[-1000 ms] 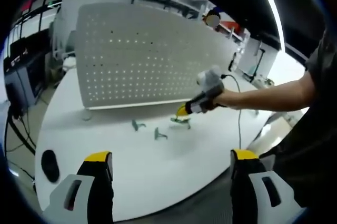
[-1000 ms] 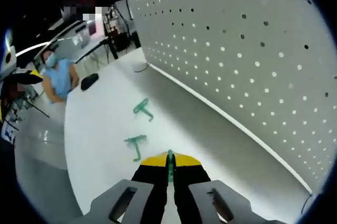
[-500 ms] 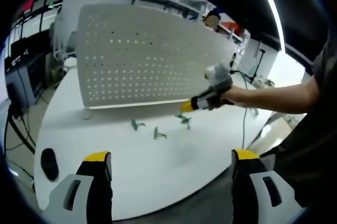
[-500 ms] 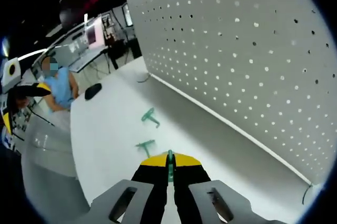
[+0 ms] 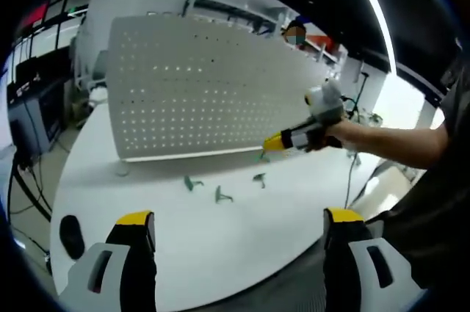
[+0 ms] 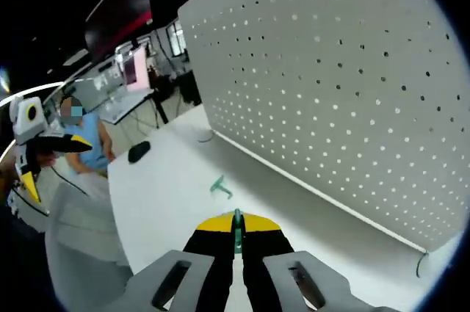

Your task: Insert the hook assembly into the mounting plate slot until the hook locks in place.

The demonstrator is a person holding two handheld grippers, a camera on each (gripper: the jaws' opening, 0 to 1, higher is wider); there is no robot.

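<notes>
1. In the left gripper view, our left gripper (image 5: 233,253) hangs back over the near edge of the white table (image 5: 183,238), its 2 jaws wide apart and holding nothing. We judge it is kept back so that the whole workspace stays in sight.
2. In the same view, the pegboard (image 5: 213,92), the mounting plate of the task, stands upright across the far side of the table. 3 spare green hooks (image 5: 220,195) lie on the table in front of its lower edge.
3. The right gripper (image 5: 273,143) comes in from the right on an outstretched arm, raised off the table, its yellow tip near the pegboard's lower right part.
4. In the right gripper view, the right gripper's jaws are pressed together on a thin green hook (image 6: 236,230), which stands up between the yellow tips. The closed pinch keeps it steady and aimed forward.
5. Here the pegboard rises ahead and to the right, apart from the hook, so we judge insertion not yet begun. A spare hook (image 6: 220,188) lies on the table.
</notes>
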